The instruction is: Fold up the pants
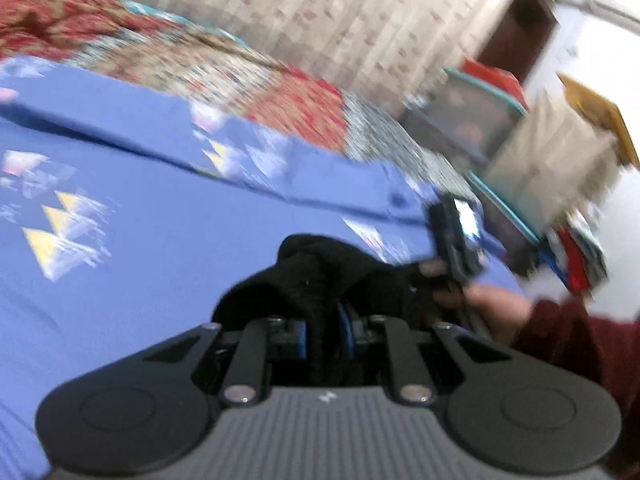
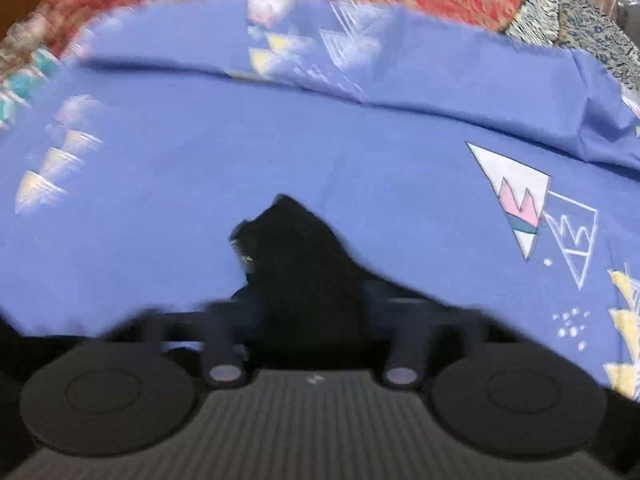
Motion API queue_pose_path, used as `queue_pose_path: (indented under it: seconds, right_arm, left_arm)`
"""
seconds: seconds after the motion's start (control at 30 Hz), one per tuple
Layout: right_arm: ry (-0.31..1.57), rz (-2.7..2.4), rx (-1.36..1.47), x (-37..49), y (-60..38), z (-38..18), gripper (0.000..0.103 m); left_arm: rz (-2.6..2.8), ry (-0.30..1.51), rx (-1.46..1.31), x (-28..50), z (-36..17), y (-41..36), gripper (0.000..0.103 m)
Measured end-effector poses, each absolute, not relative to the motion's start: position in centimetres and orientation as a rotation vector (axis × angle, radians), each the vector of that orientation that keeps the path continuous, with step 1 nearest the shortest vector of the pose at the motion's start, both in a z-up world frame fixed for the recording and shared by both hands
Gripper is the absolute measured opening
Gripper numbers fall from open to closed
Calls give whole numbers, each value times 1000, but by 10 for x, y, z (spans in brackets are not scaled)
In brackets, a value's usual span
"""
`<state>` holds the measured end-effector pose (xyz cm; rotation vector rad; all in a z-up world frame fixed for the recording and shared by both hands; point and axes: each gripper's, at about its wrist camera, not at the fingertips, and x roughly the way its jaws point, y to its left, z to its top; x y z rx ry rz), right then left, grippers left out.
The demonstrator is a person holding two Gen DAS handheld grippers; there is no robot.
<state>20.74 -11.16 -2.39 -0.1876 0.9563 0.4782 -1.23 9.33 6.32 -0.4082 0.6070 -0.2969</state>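
Note:
The black pants (image 1: 320, 276) are bunched between the fingers of my left gripper (image 1: 325, 332), which is shut on the fabric and holds it above the blue bedsheet (image 1: 140, 184). My right gripper (image 2: 308, 312) is shut on another bunch of the black pants (image 2: 296, 248), which rises as a dark peak in front of its fingers. In the left wrist view the right gripper (image 1: 456, 240) shows at the right, held by a hand in a maroon sleeve (image 1: 576, 340). Both views are blurred by motion. The rest of the pants is hidden below the grippers.
The blue bedsheet (image 2: 320, 152) has triangle prints and a raised fold across the far side. A red and patterned quilt (image 1: 240, 72) lies beyond it. Curtains (image 1: 360, 20), stacked bins (image 1: 476, 116) and clutter stand at the far right.

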Motion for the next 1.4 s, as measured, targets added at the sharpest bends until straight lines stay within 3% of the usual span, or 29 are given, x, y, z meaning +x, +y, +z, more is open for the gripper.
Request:
queue_pose_path:
  seconds: [0.03, 0.3, 0.4, 0.5, 0.63, 0.8, 1.17, 1.2, 1.33, 1.37, 1.4]
  right_arm:
    - [926, 451, -135, 213, -120, -15, 7]
    - [444, 5, 314, 252, -309, 127, 6]
    - [314, -113, 507, 230, -385, 145, 6]
    - [347, -180, 604, 208, -431, 122, 6]
    - [528, -294, 649, 192, -454, 50, 6]
    - [682, -362, 839, 166, -465, -22, 6]
    - [450, -237, 893, 88, -511, 64, 6]
    - [452, -244, 881, 77, -512, 61, 6]
    - [588, -368, 793, 19, -536, 21, 11]
    - [634, -437, 794, 9, -545, 6, 16]
    - [674, -513, 813, 0, -555, -10, 33]
  left_arm:
    - [-261, 588, -405, -11, 69, 103, 14]
    - [10, 415, -540, 30, 111, 216, 14]
    - [89, 400, -625, 35, 103, 241, 14]
    - [108, 480, -664, 44, 73, 244, 14]
    - [136, 581, -633, 51, 39, 229, 14]
    - [120, 606, -626, 33, 33, 223, 14]
    - [-10, 485, -535, -57, 77, 218, 15]
    - [-7, 489, -517, -73, 71, 216, 17]
    - [-4, 609, -479, -120, 30, 210, 41]
    - [1, 656, -495, -129, 18, 209, 46]
    - [22, 710, -512, -135, 6, 208, 52]
